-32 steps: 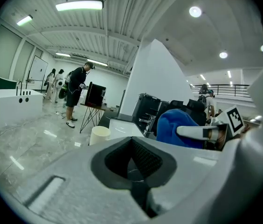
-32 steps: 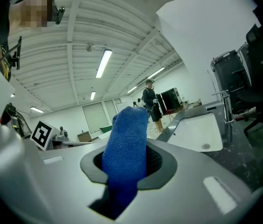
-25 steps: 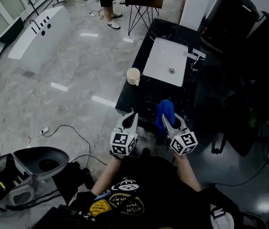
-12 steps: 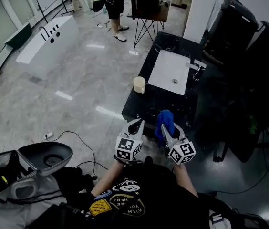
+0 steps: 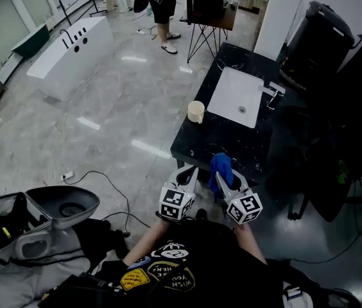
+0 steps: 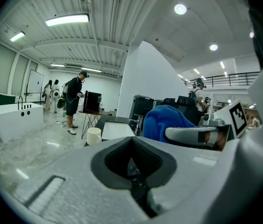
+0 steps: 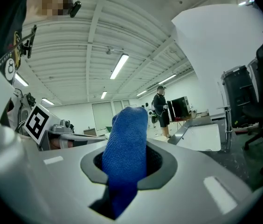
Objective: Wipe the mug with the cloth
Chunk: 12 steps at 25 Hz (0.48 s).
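Note:
A cream mug point(image 5: 196, 111) stands at the left edge of the black counter point(image 5: 201, 144), beside the white sink basin point(image 5: 235, 97). My right gripper point(image 5: 220, 176) is shut on a blue cloth point(image 5: 221, 164), held up just short of the counter's near end. In the right gripper view the cloth point(image 7: 124, 148) sticks up out of the shut right gripper point(image 7: 121, 190). My left gripper point(image 5: 190, 171) hangs beside it, shut, with nothing in it. From the left gripper view, the left gripper point(image 6: 134, 181) points toward the distant mug point(image 6: 93, 136), with the cloth point(image 6: 168, 121) at its right.
A faucet point(image 5: 272, 91) sits at the basin's right side. Dark chairs and equipment point(image 5: 335, 76) crowd the right. A white bathtub point(image 5: 72, 47) stands far left, a person point(image 5: 163, 5) near a small table beyond the counter, and an open case point(image 5: 33, 217) with a cable on the floor at left.
The counter and mug have slid slightly right and down in the head view. Both grippers keep their pose, the cloth still in the right one.

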Each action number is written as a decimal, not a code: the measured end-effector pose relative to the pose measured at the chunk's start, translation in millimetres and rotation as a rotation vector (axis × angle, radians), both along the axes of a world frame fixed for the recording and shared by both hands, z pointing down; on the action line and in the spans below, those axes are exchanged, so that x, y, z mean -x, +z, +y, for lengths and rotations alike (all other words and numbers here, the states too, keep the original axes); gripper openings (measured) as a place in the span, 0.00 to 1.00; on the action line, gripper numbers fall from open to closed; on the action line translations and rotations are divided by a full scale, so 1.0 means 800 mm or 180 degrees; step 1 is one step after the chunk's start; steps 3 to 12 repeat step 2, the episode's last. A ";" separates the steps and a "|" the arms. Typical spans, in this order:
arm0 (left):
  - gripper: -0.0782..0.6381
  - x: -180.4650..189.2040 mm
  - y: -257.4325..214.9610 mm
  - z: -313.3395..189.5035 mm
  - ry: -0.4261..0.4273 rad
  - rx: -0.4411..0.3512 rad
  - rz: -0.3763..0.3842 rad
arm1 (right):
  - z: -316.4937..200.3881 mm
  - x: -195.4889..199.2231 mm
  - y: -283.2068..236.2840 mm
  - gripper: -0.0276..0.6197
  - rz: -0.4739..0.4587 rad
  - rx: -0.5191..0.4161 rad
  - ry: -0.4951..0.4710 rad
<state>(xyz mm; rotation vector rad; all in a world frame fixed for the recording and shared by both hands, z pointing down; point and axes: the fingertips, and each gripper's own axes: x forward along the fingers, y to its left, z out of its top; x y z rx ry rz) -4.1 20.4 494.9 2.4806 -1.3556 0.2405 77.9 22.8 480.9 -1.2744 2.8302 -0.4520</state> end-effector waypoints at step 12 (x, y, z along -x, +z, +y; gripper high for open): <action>0.12 0.006 0.003 -0.001 -0.0031 0.0011 -0.0075 | 0.000 0.012 -0.004 0.18 0.0013 -0.0075 -0.0072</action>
